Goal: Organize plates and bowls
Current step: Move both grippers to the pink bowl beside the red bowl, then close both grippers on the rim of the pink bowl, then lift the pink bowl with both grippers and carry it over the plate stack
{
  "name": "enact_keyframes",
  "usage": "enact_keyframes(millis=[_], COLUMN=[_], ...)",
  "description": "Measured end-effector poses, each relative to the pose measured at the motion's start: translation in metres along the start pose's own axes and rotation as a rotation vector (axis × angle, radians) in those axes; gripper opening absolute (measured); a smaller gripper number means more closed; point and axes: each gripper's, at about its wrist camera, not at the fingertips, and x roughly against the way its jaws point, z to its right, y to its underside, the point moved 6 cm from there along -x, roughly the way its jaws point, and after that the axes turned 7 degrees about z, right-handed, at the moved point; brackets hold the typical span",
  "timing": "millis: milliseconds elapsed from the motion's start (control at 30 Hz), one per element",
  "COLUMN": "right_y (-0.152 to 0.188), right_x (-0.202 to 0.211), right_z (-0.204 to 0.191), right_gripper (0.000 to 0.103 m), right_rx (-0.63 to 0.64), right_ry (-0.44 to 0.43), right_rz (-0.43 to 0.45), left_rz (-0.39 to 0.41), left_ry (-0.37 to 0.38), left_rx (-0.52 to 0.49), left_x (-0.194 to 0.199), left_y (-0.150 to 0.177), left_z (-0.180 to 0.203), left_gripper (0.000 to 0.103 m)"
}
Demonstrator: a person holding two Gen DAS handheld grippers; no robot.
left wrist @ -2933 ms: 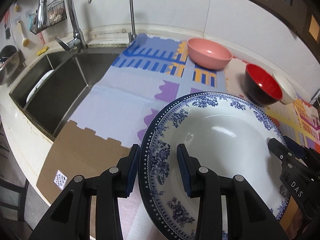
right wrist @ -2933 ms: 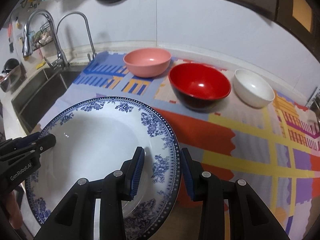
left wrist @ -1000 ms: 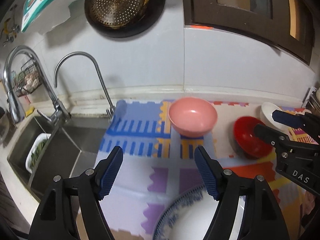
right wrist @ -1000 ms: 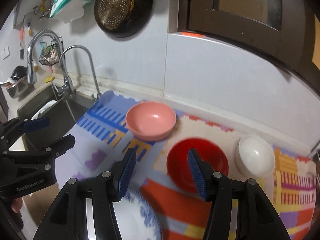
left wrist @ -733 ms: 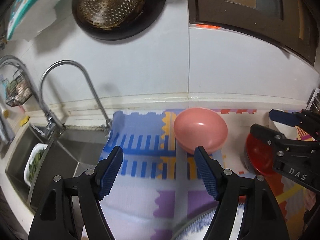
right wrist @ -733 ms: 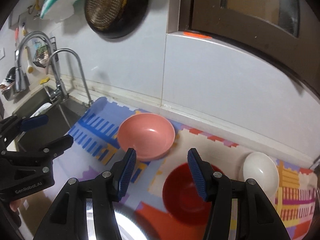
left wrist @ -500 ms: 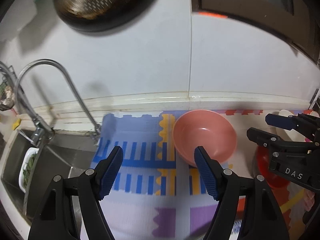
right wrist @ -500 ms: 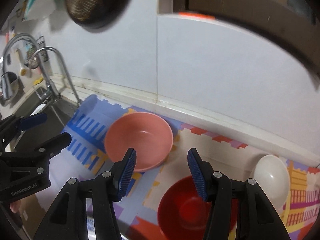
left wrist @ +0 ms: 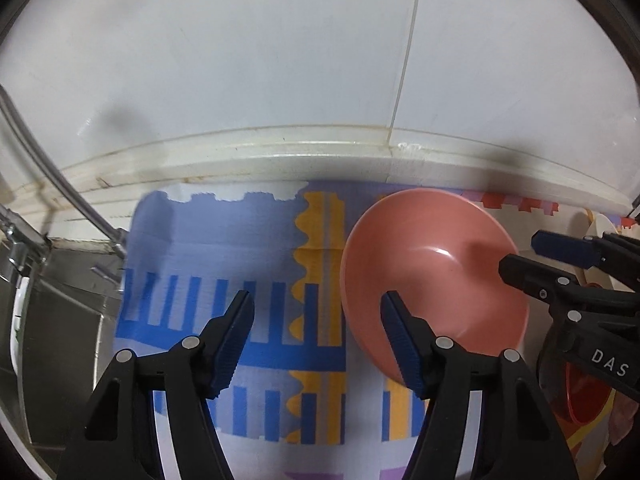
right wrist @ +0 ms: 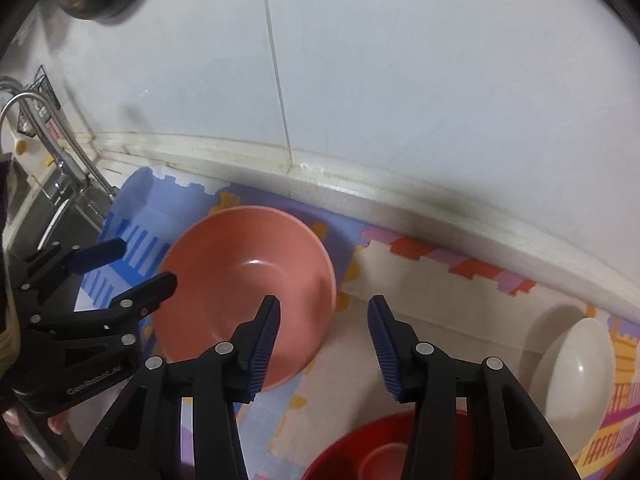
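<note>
Both closing jaws grip nothing: left gripper (left wrist: 316, 312), "GenRobot.AI"; right gripper (right wrist: 322, 320), "DAS"; pink bowl (right wrist: 244, 280) straddled.

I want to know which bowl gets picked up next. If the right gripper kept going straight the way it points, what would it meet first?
Probably the pink bowl: its right rim lies just ahead of the right gripper, whose empty jaws are closing, straddling that edge. Depth is unclear; it might reach the mat beside it instead.

Both the left tongs (left wrist: 316, 312) and right tongs (right wrist: 323, 320) tilt downward, jaws closing, empty.
</note>
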Motion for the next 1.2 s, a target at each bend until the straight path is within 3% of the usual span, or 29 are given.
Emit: enact_keyframes(millis=[200,533,767,1200], right_y=[0.004,0.012,0.008,0.007], right_x=[-0.020,-0.034,-0.027,-0.015], right_z=[0.004,0.000,-0.001,-0.013], right_gripper=[0.034,0.014,0.009,0.009], right_rx=[-0.048,-0.057,-0.073,-0.074], right_ry=[-0.030,-0.061,-0.067,-0.080], right_rz=[-0.078,-0.126,-0.099,-0.098], left_rz=[-0.047,-0.104,-0.071,-0.085], left_ry=[0.011,0.057,0.023,0.025], left_rx=[0.021,0.024,0.024,0.072], left_x=[-0.016,-0.030,-0.019,0.011], left_y=[0.001,0.002,-0.003,0.012], left_z=[-0.001,0.006,0.007,-0.008], left_gripper=[0.052,0.010,0.008,0.007])
